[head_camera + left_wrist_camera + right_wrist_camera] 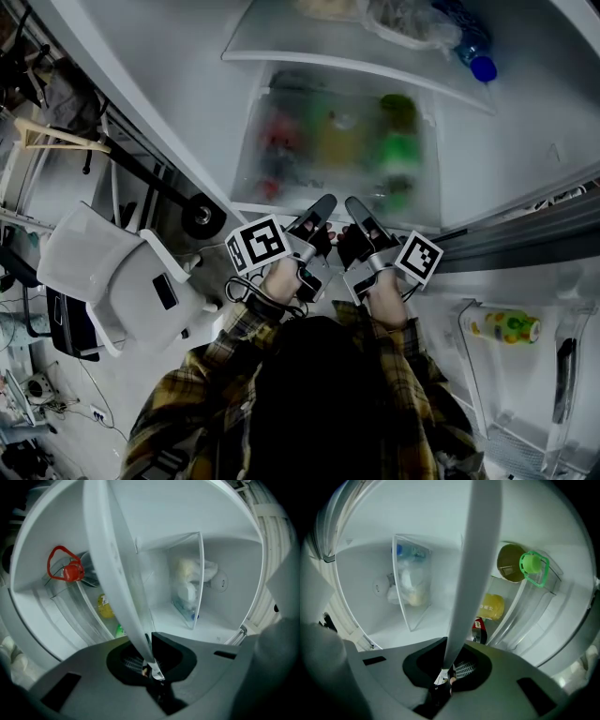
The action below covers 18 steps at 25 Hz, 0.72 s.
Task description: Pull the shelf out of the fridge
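Observation:
The fridge shelf (314, 155) is a frosted glass pane with a white front edge, and blurred bottles show through it. Both grippers reach level into the fridge, side by side at that front edge. My left gripper (324, 203) is shut on the edge. In the left gripper view the white shelf edge (112, 569) runs down into the left gripper (149, 665), pinched between the pads. My right gripper (354, 206) grips the same edge just to the right. There the shelf edge (476, 559) ends between the closed jaws of the right gripper (446, 672).
An upper shelf (281, 52) holds a plastic bag and a blue-capped bottle (478, 64). Below the gripped shelf stand a red-capped bottle (70, 571) and a green-capped bottle (532, 564). The open door's rack holds a yellow bottle (504, 325). A white chair (122, 281) stands at left.

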Tool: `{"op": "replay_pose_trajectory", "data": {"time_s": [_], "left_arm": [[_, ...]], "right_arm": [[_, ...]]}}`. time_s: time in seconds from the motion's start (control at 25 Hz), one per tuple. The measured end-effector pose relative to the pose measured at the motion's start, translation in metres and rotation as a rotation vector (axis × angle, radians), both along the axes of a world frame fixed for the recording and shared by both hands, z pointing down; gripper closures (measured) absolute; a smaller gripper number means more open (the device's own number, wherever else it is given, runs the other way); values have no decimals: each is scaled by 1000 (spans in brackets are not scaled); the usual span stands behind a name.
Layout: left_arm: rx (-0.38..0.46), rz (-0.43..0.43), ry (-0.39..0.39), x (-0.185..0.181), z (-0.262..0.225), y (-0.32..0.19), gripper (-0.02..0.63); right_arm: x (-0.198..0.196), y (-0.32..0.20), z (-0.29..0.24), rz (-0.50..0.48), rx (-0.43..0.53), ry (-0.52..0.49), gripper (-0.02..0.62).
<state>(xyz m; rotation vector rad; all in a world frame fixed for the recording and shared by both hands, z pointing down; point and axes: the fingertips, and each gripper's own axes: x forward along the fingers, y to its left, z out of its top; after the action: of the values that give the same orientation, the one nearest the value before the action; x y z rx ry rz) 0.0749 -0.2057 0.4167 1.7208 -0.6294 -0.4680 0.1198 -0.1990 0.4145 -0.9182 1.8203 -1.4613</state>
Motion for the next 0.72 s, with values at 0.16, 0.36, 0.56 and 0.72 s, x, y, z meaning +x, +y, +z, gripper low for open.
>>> {"op": "replay_pose_trajectory", "data": {"time_s": [0.16,0.36,0.56,0.72], "left_arm": [[3,0,-11,-3,1,6,575],[1,1,-9,-3,-1,15,575],[-2,2,-26,-6,-1,24,575],[3,2,-70,-10,3,31,575]], "right_arm": [[-2,7,0,2,-2,5,561],[-2,16,-2,5,-5,5,561],[-4,25,-3,3,-4,7,561],[-5,32,-4,0,-9,5,561]]}}
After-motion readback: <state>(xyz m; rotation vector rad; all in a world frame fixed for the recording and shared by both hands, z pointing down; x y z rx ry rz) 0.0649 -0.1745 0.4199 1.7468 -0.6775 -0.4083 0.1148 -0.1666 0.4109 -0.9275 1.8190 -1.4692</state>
